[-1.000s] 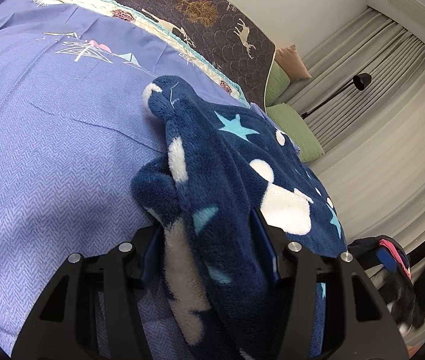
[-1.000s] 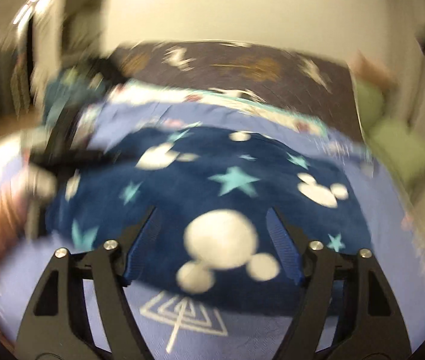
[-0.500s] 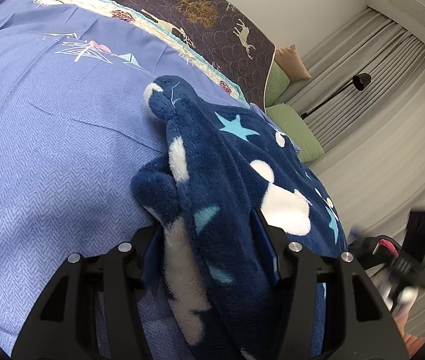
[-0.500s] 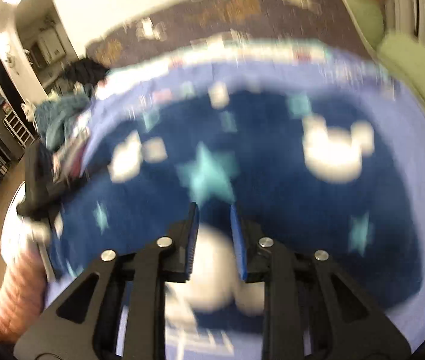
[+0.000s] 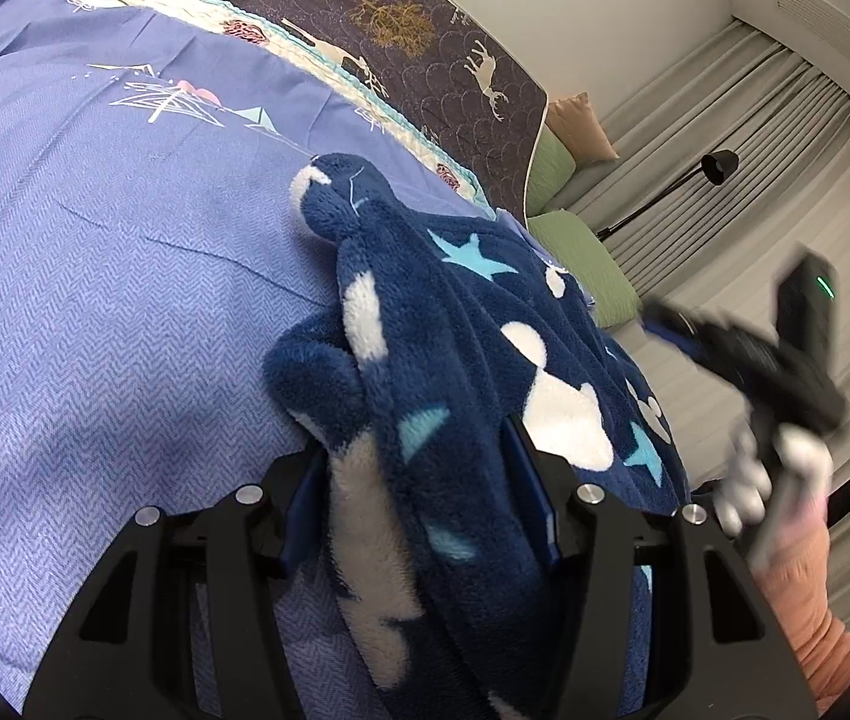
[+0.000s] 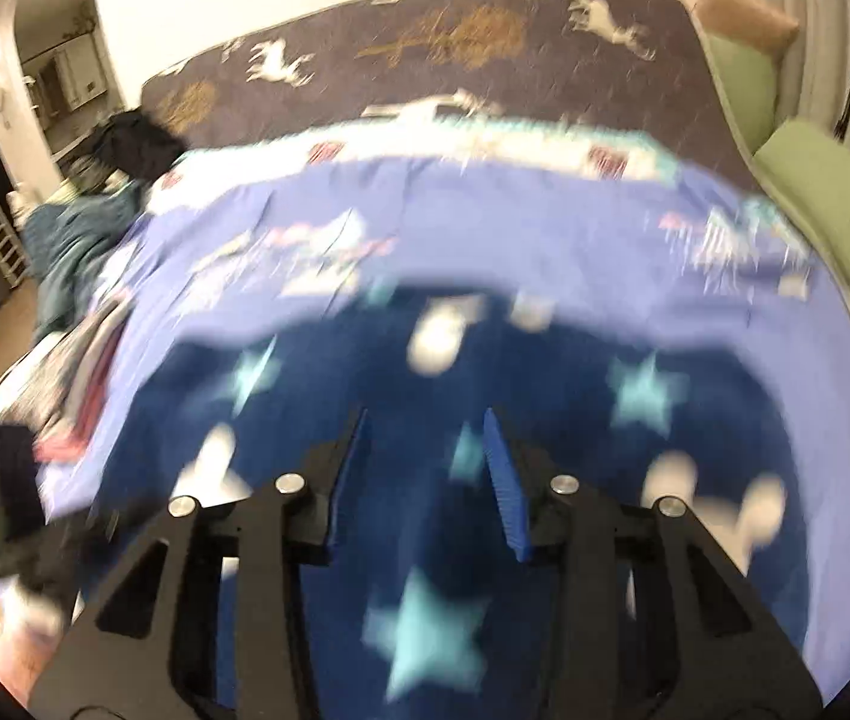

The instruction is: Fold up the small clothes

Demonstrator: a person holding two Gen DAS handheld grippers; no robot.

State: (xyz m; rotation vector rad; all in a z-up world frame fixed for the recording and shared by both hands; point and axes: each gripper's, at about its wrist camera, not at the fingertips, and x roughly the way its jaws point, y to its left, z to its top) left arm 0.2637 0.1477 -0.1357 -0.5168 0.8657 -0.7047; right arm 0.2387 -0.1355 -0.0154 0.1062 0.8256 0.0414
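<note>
A navy fleece garment (image 5: 455,330) with white blobs and turquoise stars lies on the blue-violet bedsheet (image 5: 95,270). My left gripper (image 5: 413,480) is shut on a thick bunched fold of it, and the fabric spills over both fingers. In the right wrist view the same garment (image 6: 575,372) spreads flat and blurred under my right gripper (image 6: 425,426). That gripper's jaws are opening and stand apart above the fleece, with nothing pressed between the pads. A person's hand (image 5: 749,480) carries that gripper at the right edge of the left wrist view.
A dark quilt (image 5: 425,30) with deer and trees covers the head of the bed. Green cushions (image 6: 827,198) lie along the right side by grey curtains and a black lamp (image 5: 719,165). Heaped clothes (image 6: 65,252) sit off the bed's left edge.
My right gripper swept sideways over the garment and came up into the left wrist view at the right. Its jaws narrowed, then widened again. The left gripper kept its hold and stayed put.
</note>
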